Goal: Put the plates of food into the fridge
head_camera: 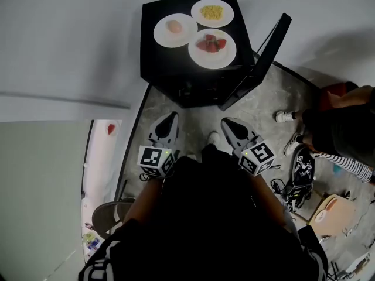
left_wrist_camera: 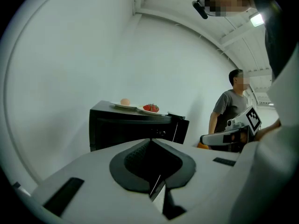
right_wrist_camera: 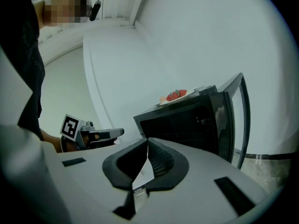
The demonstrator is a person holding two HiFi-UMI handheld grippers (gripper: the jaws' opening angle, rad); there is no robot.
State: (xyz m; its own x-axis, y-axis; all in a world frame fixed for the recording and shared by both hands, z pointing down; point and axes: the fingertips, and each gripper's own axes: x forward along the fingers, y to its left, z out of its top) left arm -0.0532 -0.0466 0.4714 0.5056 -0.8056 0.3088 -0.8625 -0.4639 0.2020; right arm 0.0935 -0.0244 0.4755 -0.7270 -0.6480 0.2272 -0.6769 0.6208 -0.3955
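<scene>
Black fridge, head view: the fridge [head_camera: 176, 69] is a low dark cabinet on the grey floor [head_camera: 269, 98]. Its door [head_camera: 261, 60] is swung open off its right side.
Plates, head view: all three white plates sit on top of the fridge, none inside. The egg plate [head_camera: 175, 30] is at the left, the yellow-food plate [head_camera: 212, 12] towards the far edge, and the strawberry plate [head_camera: 212, 48] nearest the door, close beside the other two.
Grippers, head view: the left gripper [head_camera: 172, 116] and right gripper [head_camera: 226, 122] both point at the fridge's open front and stand clear of it. Each tapers to a single tip.
Bystander, head view: a person [head_camera: 343, 127] stands to the right of the fridge, beyond the door.
Left jaws, left gripper view: the jaws are pressed together at the tips with nothing between them, so the left gripper [left_wrist_camera: 150, 141] holds nothing.
Fridge, left gripper view: the fridge [left_wrist_camera: 121, 129] stands ahead. The egg plate [left_wrist_camera: 125, 104] and strawberry plate [left_wrist_camera: 151, 109] are on its top.
Neighbours, left gripper view: the right gripper [left_wrist_camera: 203, 139] shows to the right of the fridge. The person [left_wrist_camera: 229, 111] stands behind it.
Right jaws, right gripper view: the jaws are closed tip to tip and empty, so the right gripper [right_wrist_camera: 147, 141] grips nothing.
Fridge, right gripper view: the dark inside of the fridge [right_wrist_camera: 187, 125] is open to view, and the door [right_wrist_camera: 238, 120] stands out at its right.
Plate, right gripper view: the strawberry plate [right_wrist_camera: 176, 97] rests on the fridge's top, with a paler plate just behind it.
Neighbour, right gripper view: the left gripper [right_wrist_camera: 119, 132] is level, left of the fridge.
</scene>
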